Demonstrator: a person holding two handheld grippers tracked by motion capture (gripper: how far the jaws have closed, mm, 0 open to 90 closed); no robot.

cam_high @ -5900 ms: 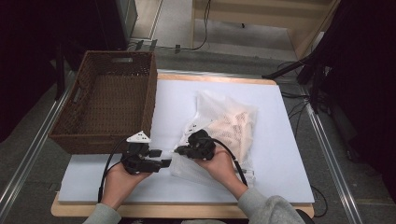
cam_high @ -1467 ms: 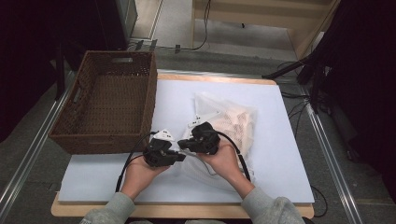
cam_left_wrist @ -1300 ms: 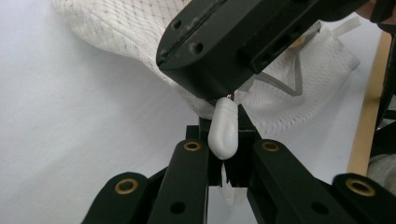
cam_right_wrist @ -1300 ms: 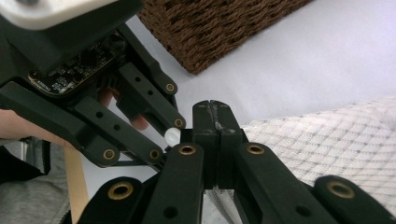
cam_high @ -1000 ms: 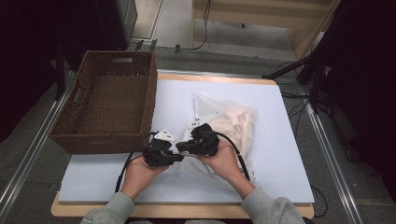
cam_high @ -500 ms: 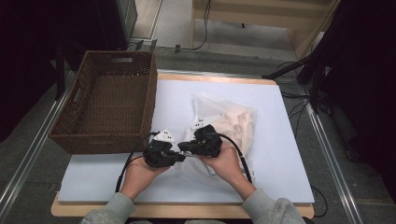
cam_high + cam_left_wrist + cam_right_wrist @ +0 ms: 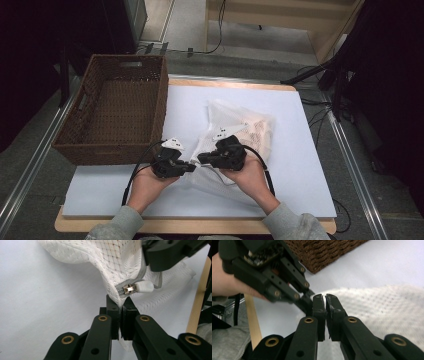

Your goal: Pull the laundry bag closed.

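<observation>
Lying on the white tabletop (image 7: 310, 150) just right of centre, the mesh bag (image 7: 250, 132) is a soft, crumpled pouch of white diamond-pattern netting with pale tan contents showing through. Its near-left corner lifts toward your two tools. A grey zipper tape runs along that corner; the metal slider (image 7: 129, 288) carries a white rubbery pull tab (image 7: 145, 286) pointing to 3 o'clock in the left gripper view.

Your left gripper (image 7: 121, 305) has its flat black pads pressed together on a fold of the netting just below the slider. Your right gripper (image 7: 324, 301) meets it tip to tip at the same corner; its jaws stand nearly together with a thin slit between them, and you cannot tell from its own view whether any mesh or tape sits in that slit.

At 10 o'clock from the bag sits a rectangular dark brown wicker basket (image 7: 80, 135), coarse weave, a handle cut-out in the far wall, its right wall near the bag's left edge. The tabletop has a light wood edge (image 7: 200, 226). Your grey sleeves (image 7: 112, 225) enter at 6 o'clock.
</observation>
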